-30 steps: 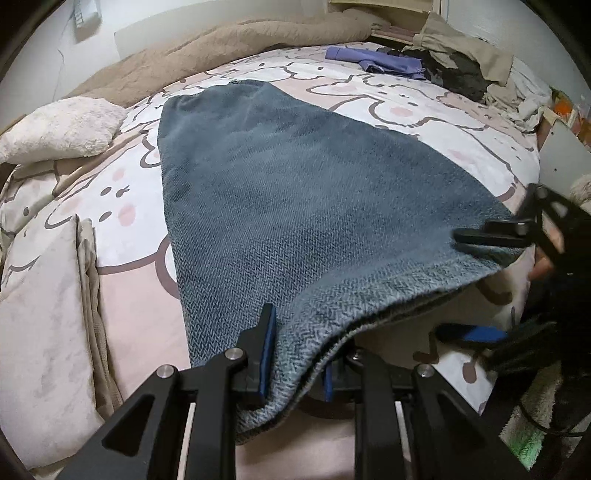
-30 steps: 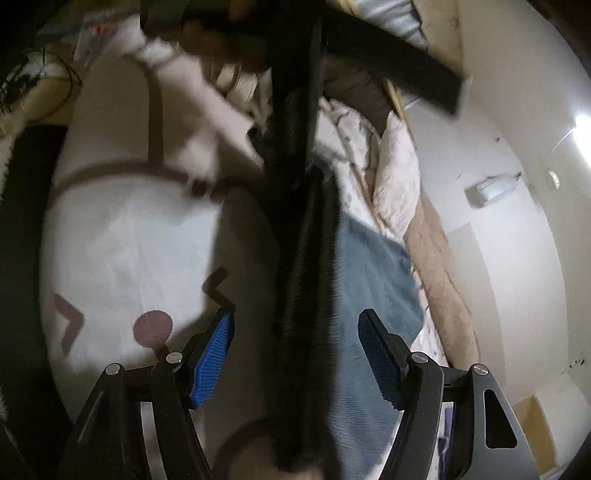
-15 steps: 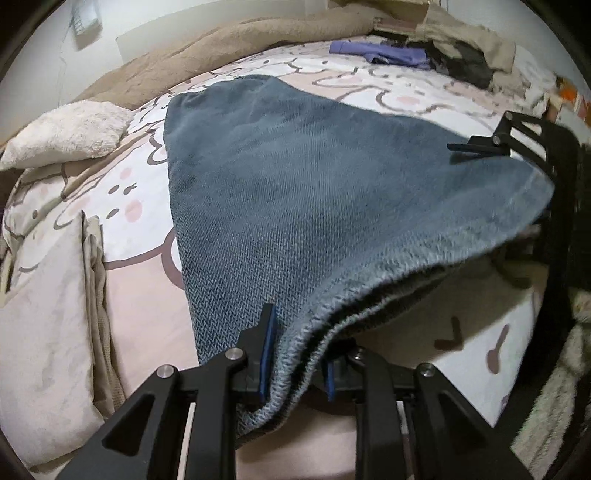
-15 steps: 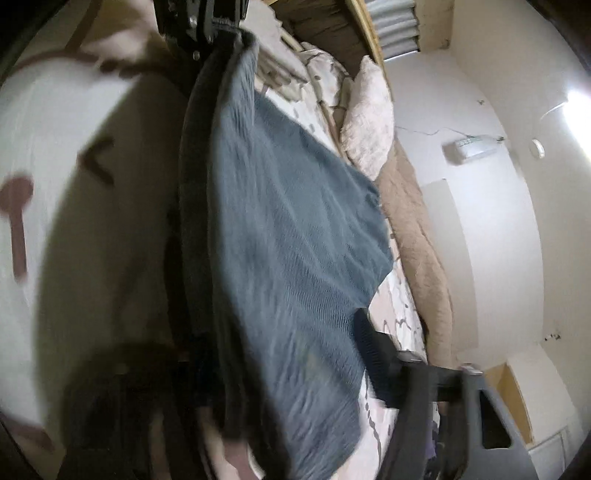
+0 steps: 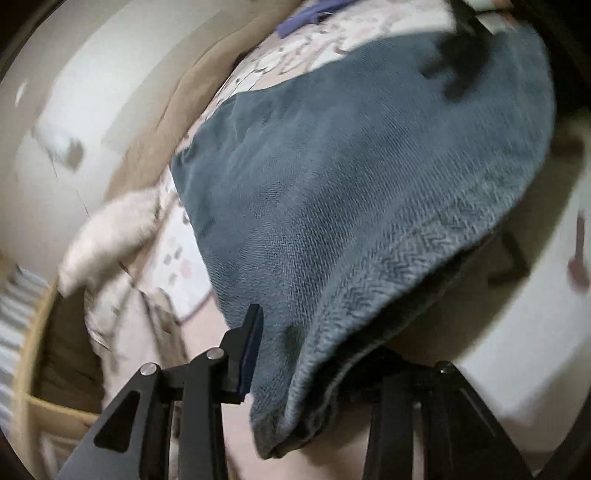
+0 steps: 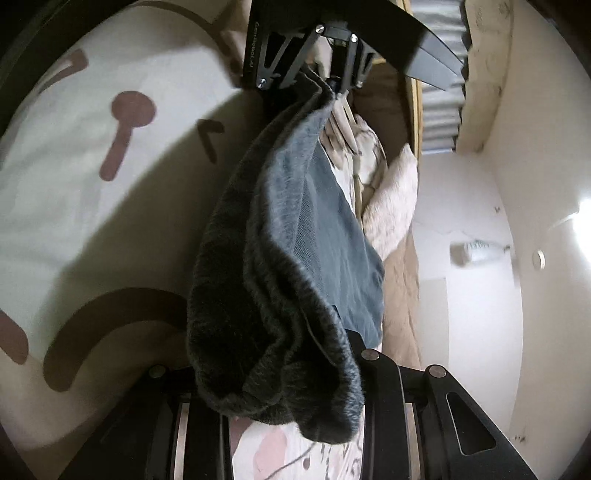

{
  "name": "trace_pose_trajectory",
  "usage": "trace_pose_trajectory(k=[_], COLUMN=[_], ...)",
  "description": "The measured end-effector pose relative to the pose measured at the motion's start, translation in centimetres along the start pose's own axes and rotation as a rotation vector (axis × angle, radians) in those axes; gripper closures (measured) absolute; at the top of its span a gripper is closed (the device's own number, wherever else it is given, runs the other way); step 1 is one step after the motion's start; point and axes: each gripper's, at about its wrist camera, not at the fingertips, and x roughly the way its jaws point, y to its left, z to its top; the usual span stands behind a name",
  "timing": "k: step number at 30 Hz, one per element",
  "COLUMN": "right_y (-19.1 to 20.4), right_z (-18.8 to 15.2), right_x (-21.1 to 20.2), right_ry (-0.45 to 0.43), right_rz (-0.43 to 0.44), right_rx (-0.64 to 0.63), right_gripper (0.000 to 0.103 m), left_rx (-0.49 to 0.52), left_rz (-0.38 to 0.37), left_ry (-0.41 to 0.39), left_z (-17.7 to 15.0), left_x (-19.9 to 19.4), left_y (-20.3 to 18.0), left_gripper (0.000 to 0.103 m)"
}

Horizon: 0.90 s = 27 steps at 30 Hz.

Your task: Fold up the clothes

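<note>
Grey-blue garment (image 5: 354, 192) stretched between both tools above the bed (image 6: 74, 206)
Left tool (image 5: 314, 369) and right tool (image 6: 273, 384) each clamp a hem corner — a fluffy pillow (image 6: 391, 199) and purple clothing (image 5: 306, 18) lie beyond.

The grey-blue knit garment (image 5: 351, 177) hangs stretched between my two tongs, one hem corner pinched in each, its herringbone-ribbed hem sagging in a curve between them. The doubled hem bunches thick and dark near my right tong, and the far end lies on the bed.
</note>
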Motion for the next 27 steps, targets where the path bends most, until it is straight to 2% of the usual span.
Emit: trace_pose_trajectory(k=[3,6,14,18,21,23,24,27], right_y=[-0.9,-0.7,0.2,0.8,1.2,1.1,0.6,-1.1], right_z=[-0.3,-0.8,-0.6,-0.7,-0.6,-0.6,-0.6,-0.7], right_x=[0.0,0.0,0.2,0.0,-0.5,-0.6,-0.6,-0.7], right_ry=[-0.027,-0.072,-0.153,-0.201,-0.238,-0.246,-0.242,-0.226], right_rz=[0.035,0.015,-0.002,0.007,0.03,0.062,0.093,0.137], right_rx=[0.035,-0.001,-0.004,-0.085,-0.165,-0.194,-0.191,-0.132], right_gripper=[0.075,0.075,0.075,0.075,0.075,0.075,0.084,0.093], left_rx=[0.131,0.221,0.352,0.396,0.43,0.431,0.406,0.344], left_rz=[0.087,0.132,0.191,0.187,0.14,0.135,0.125,0.11], left_ry=[-0.026,-0.038,-0.06,-0.062,-0.035,-0.027,-0.018,-0.011], left_z=[-0.7,-1.3,-2.9,-3.3,-3.2,-3.0,-2.7,-1.7], left_x=[-0.1,-0.1,0.2,0.8,1.3,1.3,1.3,0.5], left_y=[-1.2,-1.7,-1.7,-1.8,-2.3,-2.1,-1.6,-0.4], left_gripper=[0.064,0.064,0.064,0.065,0.093,0.094,0.093,0.093])
